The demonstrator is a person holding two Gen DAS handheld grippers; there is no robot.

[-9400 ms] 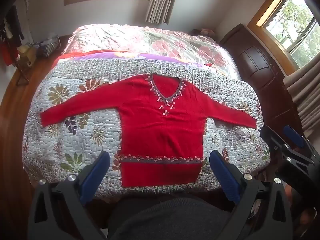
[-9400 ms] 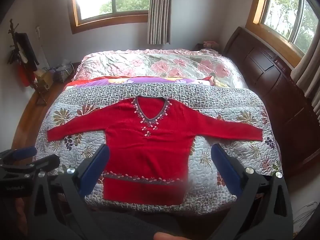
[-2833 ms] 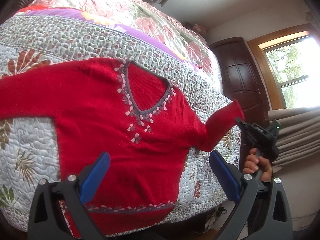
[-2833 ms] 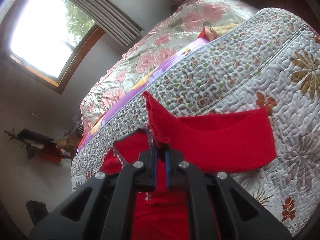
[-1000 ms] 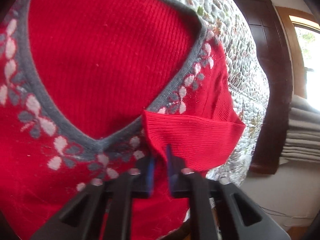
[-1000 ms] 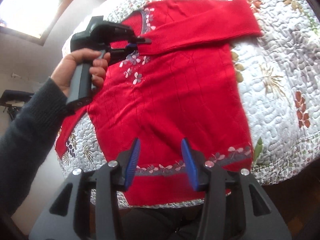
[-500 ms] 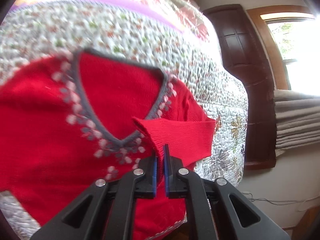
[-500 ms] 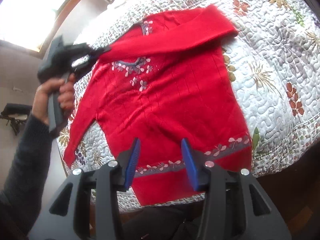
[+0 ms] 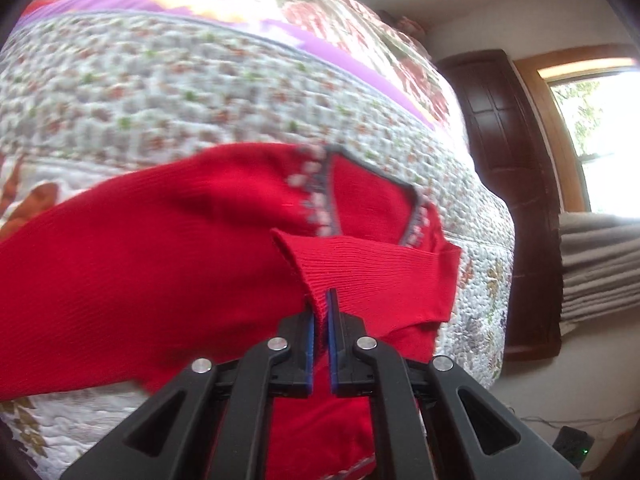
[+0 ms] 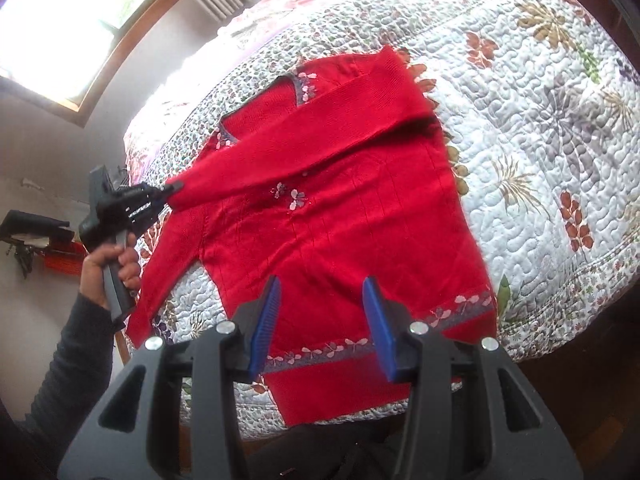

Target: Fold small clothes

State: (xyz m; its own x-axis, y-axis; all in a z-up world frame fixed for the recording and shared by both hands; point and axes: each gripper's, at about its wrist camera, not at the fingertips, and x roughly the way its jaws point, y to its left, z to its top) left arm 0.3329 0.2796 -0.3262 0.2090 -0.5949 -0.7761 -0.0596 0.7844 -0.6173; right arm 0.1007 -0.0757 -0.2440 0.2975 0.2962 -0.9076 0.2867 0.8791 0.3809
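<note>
1. While the red sweater (image 10: 336, 216) lies face up on the quilted bedspread (image 10: 540, 120) of the bed, its one sleeve (image 10: 304, 136) is folded across the chest, running from the shoulder near the right edge of the body to the cuff at the opposite side.
2. That cuff (image 9: 316, 276) is pinched by the left hand-held gripper (image 9: 320, 320), whose blue pads are pressed together on the ribbed edge, as the left wrist view shows up close.
3. From the right wrist view, the left hand-held gripper (image 10: 170, 190) is held by a hand (image 10: 108, 268) in a dark sleeve, just off the sweater's side, with the cuff raised slightly above the body of the garment.
4. The right hand-held gripper (image 10: 320, 324) hangs above the sweater's lower part, its blue fingers (image 10: 266, 326) spread apart with nothing between them.
5. The other sleeve (image 10: 160, 276) lies stretched out on the bedspread, toward the bed's edge beneath the left hand.
6. A grey band with pale flowers (image 10: 360, 344) crosses the hem, and the same trim edges the V-neck (image 9: 320, 200).
7. Beyond the bed stand a dark wooden door (image 9: 508, 184) and a window (image 10: 68, 16) with curtains.
</note>
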